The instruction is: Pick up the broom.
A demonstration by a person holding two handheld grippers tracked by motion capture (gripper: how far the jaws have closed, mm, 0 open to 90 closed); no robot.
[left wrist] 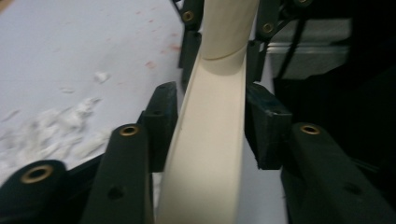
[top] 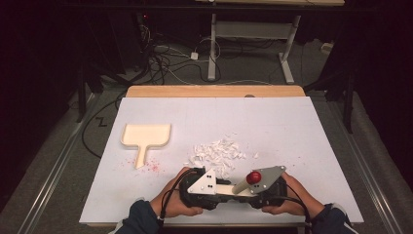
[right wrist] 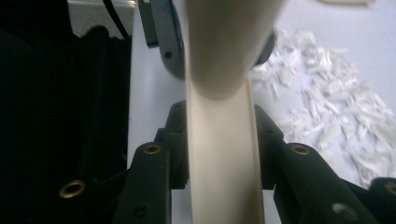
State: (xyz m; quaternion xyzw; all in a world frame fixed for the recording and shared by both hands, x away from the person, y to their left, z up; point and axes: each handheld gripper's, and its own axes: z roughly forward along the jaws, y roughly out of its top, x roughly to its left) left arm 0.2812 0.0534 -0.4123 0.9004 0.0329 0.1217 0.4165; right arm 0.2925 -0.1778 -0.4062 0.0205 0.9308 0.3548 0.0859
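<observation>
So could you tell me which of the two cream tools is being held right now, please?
The long cream tool near the table's front edge, gripped between the jaws of both grippers. The flat dustpan lies untouched at the left, beyond the paper scraps.

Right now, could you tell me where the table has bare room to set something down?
The far half of the white table, beyond the dustpan and the paper scraps, is bare, as is the right side past the scraps. The near edge is crowded: both grippers hold a cream tool there.
</observation>
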